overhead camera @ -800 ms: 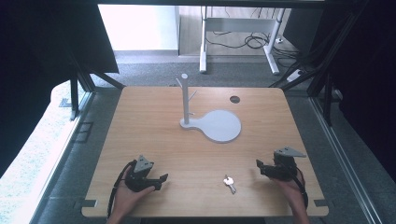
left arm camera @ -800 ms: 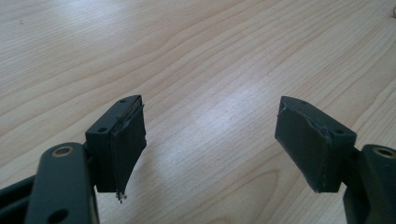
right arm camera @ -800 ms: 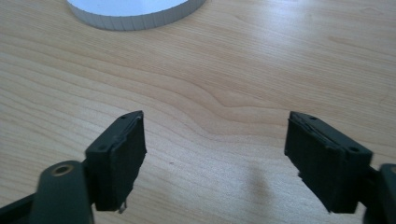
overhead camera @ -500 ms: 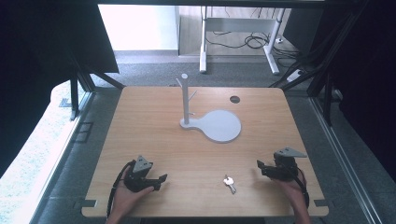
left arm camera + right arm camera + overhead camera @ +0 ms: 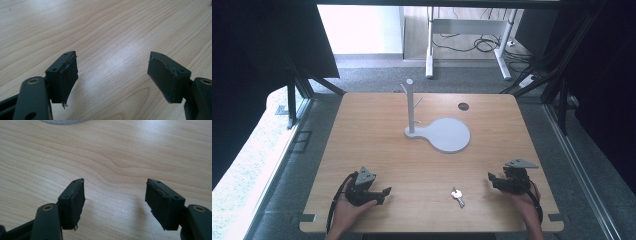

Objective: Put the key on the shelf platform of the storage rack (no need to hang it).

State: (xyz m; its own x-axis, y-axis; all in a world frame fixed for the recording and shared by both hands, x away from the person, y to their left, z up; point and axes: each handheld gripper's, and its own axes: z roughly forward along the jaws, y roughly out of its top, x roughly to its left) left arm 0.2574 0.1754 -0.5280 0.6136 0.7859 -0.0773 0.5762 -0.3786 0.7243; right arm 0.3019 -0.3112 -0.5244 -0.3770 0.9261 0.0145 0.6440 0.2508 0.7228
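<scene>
L claw (image 5: 384, 191) low on desk (image 5: 377, 130), near front-left corner, held in a hand; jaws spread wide, nothing betw them, tips aimed toward desk centre. In left gripper view, L claw (image 5: 112, 75) w/ bare wood grain betw the two black pads, pads off the desk surface or just above, can't tell which.

R claw (image 5: 490, 178) at front-right of desk, also hand-held, grey three-cornered plate on top; jaws spread, empty, tips pointing left. In right gripper view, R claw (image 5: 115, 200) over plain wood, edge of white round base at top of frame.

Key (image 5: 457, 196) flat on desk near front edge, betw the two claws, closer to R claw but apart from it; touching neither. Silver, bow toward back, blade toward front-right.

White stand (image 5: 410, 107) upright at mid-desk w/ small pegs, joined to round flat base (image 5: 451, 135); well apart from key + both claws. Small dark hole (image 5: 463, 106) in desk behind base.
</scene>
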